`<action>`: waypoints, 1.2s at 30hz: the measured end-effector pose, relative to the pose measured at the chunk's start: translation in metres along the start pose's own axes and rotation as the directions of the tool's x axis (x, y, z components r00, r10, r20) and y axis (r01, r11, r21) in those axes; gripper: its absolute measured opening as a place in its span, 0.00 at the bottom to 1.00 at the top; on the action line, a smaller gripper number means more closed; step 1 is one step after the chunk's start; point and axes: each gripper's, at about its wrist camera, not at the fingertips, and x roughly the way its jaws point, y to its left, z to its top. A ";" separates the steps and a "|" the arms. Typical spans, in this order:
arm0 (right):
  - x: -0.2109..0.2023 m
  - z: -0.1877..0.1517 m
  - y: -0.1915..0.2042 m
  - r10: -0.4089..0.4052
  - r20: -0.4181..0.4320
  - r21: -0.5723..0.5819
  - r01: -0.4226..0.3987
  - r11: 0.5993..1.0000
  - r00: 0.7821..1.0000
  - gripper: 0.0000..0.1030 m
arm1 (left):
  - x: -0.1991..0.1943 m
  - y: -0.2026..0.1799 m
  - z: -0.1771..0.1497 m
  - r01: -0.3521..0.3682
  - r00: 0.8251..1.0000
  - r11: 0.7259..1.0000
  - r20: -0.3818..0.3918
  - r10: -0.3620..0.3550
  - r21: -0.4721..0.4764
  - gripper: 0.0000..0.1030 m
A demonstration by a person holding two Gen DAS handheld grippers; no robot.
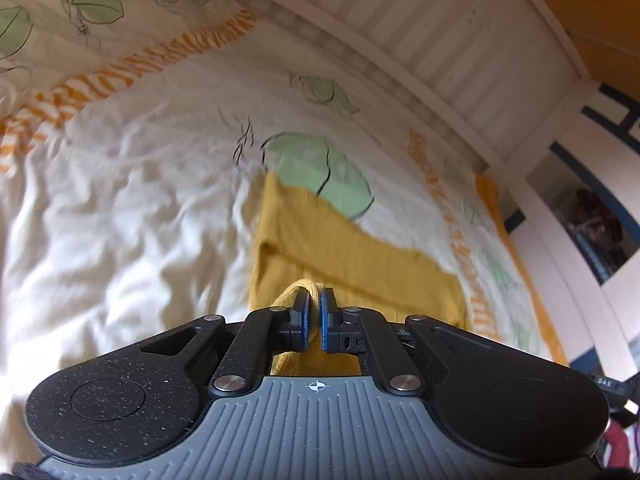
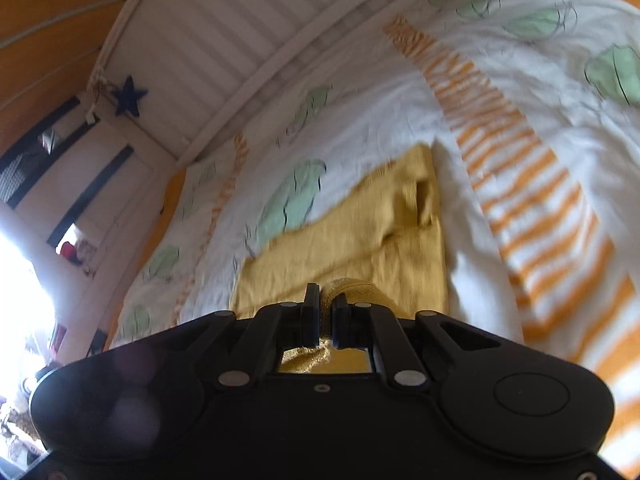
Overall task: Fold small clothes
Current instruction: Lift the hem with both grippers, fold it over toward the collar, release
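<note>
A small mustard-yellow knit garment (image 1: pixel 352 256) lies spread on a white bed cover (image 1: pixel 132 184) with green leaf prints and orange stripes. My left gripper (image 1: pixel 315 300) is shut on a bunched edge of the garment at its near left side. In the right wrist view the same garment (image 2: pixel 360 236) lies ahead, with a folded part and an opening near its far right corner. My right gripper (image 2: pixel 328 300) is shut on a bunched yellow edge at the garment's near side. Both views are blurred by motion.
A white slatted bed frame (image 1: pixel 420 40) borders the far side of the cover and shows in the right wrist view (image 2: pixel 240 40) too. A blue star (image 2: pixel 129 96) hangs on the frame's post. White cabinets (image 1: pixel 580 208) stand beyond the bed's end.
</note>
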 end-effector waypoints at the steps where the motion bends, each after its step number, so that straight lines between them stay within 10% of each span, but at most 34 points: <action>1: 0.003 0.006 -0.001 0.002 0.012 0.001 -0.002 1.000 1.000 0.13 | 0.006 -0.001 0.007 -0.001 1.000 1.000 0.007 0.001 -0.002 0.05; 32: 0.201 0.106 -0.075 -0.220 0.050 0.058 0.217 0.974 0.974 0.15 | 0.227 0.019 0.090 -0.178 0.983 0.984 -0.035 0.178 0.006 0.07; 34: 0.203 0.106 -0.074 -0.229 0.062 0.047 0.226 0.973 0.971 0.19 | 0.226 0.020 0.091 -0.168 0.985 0.986 -0.030 0.168 0.005 0.07; 36: 0.199 0.106 -0.070 -0.257 0.093 0.026 0.255 0.966 0.962 0.59 | 0.222 0.018 0.091 -0.168 0.986 0.986 -0.003 0.168 0.023 0.25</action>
